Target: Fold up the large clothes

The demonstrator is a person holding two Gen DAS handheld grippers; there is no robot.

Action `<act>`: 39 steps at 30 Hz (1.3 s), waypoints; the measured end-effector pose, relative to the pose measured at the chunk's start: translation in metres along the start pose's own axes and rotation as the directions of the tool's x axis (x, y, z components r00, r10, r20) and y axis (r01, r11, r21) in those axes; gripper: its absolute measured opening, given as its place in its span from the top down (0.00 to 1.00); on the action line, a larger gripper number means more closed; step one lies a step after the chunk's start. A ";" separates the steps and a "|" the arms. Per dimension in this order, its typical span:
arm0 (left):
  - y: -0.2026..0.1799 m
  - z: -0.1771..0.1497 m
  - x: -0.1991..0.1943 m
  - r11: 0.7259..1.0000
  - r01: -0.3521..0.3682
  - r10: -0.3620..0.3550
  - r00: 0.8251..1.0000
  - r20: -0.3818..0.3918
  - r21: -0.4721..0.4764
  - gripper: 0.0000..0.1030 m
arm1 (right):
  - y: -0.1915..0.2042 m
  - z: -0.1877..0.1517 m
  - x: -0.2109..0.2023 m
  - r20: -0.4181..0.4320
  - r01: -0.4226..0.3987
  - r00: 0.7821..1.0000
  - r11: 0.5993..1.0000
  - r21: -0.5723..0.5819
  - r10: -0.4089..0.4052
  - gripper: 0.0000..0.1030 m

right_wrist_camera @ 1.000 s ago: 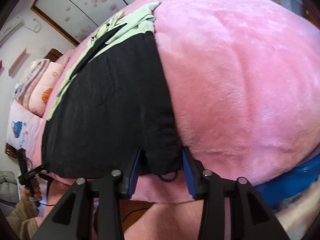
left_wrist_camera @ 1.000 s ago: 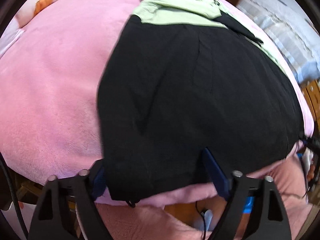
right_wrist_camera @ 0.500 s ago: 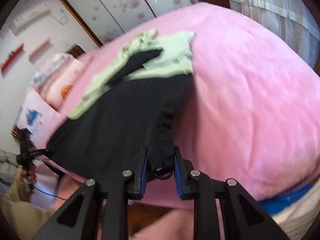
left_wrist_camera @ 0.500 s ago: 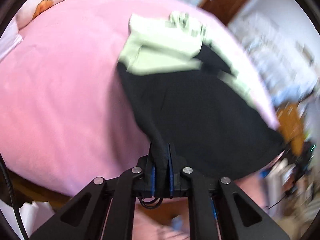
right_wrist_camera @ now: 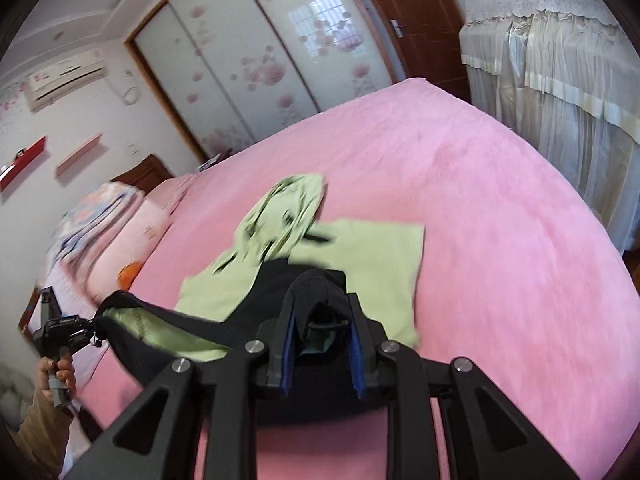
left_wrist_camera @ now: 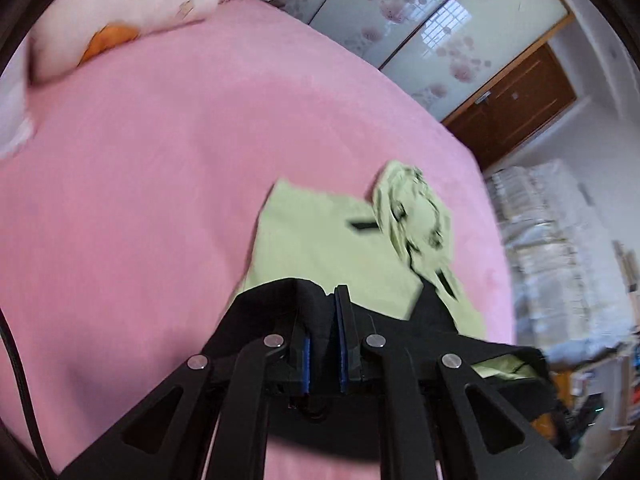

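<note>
A large black-and-light-green garment lies on the pink bed, its green hood bunched at the far end. My left gripper is shut on the garment's black hem corner, lifted above the bed. My right gripper is shut on the other black hem corner. The black lower part hangs between both grippers over the green upper part. The left gripper also shows in the right wrist view, held by a hand.
Pink pillows and folded bedding sit at the head of the bed. Sliding wardrobe doors and a wooden door stand behind. Curtains hang to the right. White stacked bags lie beside the bed.
Both grippers closed on the black hem corners, then lifted and carried the hem forward toward the hood end. The black part now covers less of the bed.
</note>
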State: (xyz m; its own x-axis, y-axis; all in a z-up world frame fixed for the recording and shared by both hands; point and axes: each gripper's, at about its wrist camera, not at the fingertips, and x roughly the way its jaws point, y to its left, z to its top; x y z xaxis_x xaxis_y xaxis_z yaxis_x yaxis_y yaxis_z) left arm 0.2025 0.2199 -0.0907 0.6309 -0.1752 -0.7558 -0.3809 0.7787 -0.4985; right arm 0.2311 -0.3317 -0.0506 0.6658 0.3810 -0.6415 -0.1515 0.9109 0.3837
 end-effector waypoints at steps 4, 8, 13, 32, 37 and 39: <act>-0.027 0.060 0.071 0.996 -0.085 0.085 0.996 0.000 0.031 0.93 | -0.010 0.049 0.080 -0.019 0.082 0.997 0.996 0.040 -0.081 0.79; -0.032 0.098 0.154 0.983 -0.182 0.182 0.981 -0.063 0.003 0.93 | -0.023 0.073 0.163 -0.082 0.153 0.986 0.985 0.077 -0.147 0.79; -0.006 0.102 0.238 0.966 -0.256 0.247 0.952 -0.183 -0.024 0.89 | -0.045 0.067 0.249 -0.215 0.257 0.948 0.962 0.088 -0.233 0.78; -0.014 0.129 0.218 0.998 0.052 -0.049 0.996 -0.069 0.043 0.61 | -0.070 0.075 0.230 -0.077 0.098 0.993 0.982 0.162 -0.086 0.29; -0.008 0.139 0.198 0.991 0.129 -0.128 0.990 -0.058 0.025 0.24 | -0.061 0.073 0.239 -0.116 0.135 0.986 0.985 0.109 -0.122 0.29; -0.004 0.142 0.189 0.988 0.151 -0.150 0.988 -0.048 0.014 0.02 | -0.059 0.071 0.242 -0.122 0.151 0.983 0.984 0.097 -0.138 0.29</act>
State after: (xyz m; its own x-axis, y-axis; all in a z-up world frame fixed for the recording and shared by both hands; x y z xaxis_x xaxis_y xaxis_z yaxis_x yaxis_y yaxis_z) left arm 0.4193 0.2692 -0.1715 0.6480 -0.3186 -0.6918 -0.2719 0.7517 -0.6009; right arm 0.4535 -0.3045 -0.1815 0.5861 0.2678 -0.7647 0.0223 0.9381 0.3456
